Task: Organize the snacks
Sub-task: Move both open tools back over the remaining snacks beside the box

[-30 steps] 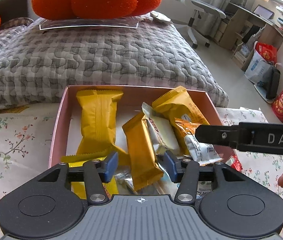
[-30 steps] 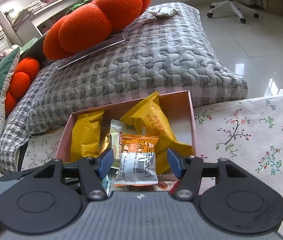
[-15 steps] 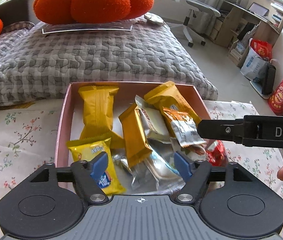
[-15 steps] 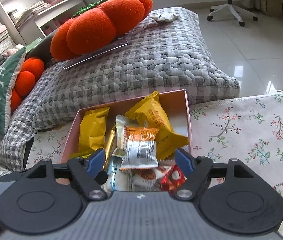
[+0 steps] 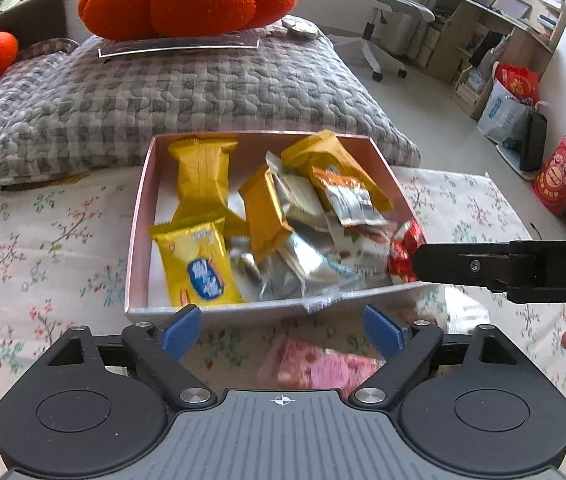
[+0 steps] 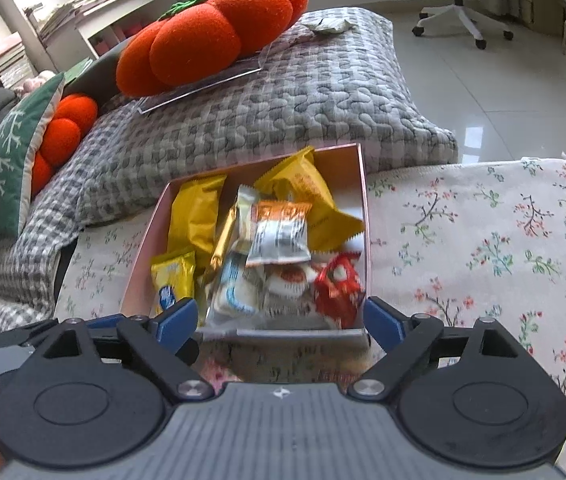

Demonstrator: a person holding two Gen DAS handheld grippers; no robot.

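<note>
Pink box [image 5: 139, 240] holds snacks; right gripper [image 5: 417, 258] seen only left view; both jaws released.

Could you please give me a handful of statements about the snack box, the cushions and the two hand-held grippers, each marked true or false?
1. The pink box holds several wrapped snacks. True.
2. The red snack packet lies on the tablecloth outside the box. False: it lies inside the box, at its near right corner.
3. The left hand-held gripper is clamped on a yellow packet. False: its jaws stand apart with nothing held, having just been opening.
4. An orange pumpkin cushion sits on the grey quilted cushion. True.
5. The right hand-held gripper is open and empty. True; its jaws have just been opening.
</note>
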